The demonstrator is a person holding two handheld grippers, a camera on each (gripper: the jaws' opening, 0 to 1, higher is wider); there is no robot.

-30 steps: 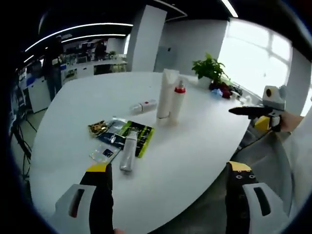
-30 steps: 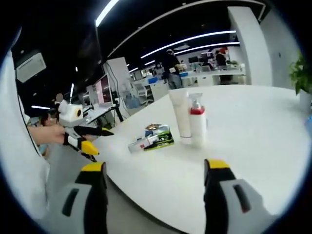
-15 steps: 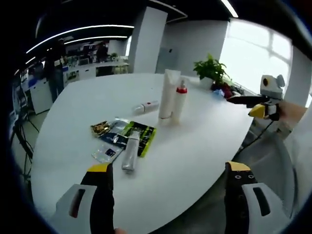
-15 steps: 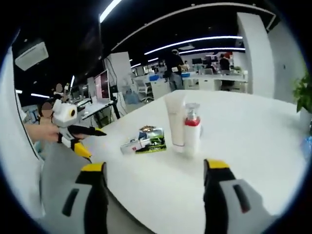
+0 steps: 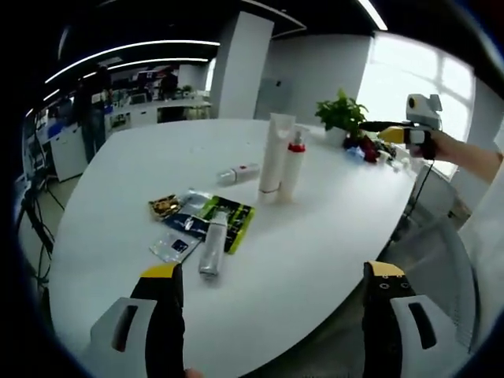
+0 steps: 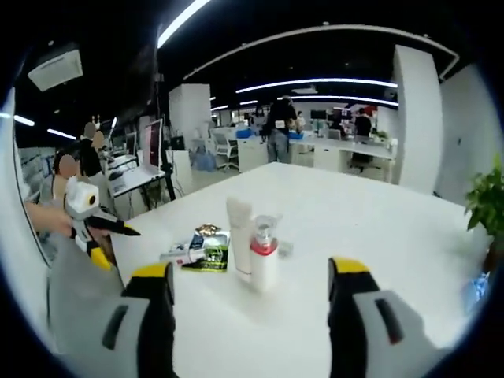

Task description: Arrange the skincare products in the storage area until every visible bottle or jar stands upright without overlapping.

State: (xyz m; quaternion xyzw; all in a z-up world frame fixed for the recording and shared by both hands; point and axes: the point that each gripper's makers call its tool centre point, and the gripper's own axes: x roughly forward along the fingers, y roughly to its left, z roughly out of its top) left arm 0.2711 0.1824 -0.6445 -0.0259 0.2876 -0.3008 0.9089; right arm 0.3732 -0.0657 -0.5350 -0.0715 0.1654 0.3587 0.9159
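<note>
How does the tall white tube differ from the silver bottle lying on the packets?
The white tube stands upright on its cap; the silver bottle lies flat. The tube stands on bare table beside the red-collared pump bottle; the silver bottle overlaps the packets. The tube is wider and flat-topped; the bottle is slim and round. Neither is held by a claw.

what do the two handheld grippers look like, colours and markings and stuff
Each gripper has two black jaws capped with yellow tips, set in light grey housings with dark slots. The left gripper and right gripper look alike in their own views. Seen from the side in the left gripper view, the right gripper is slim and dark with a yellow patch. What the person wears cannot be told.
</note>
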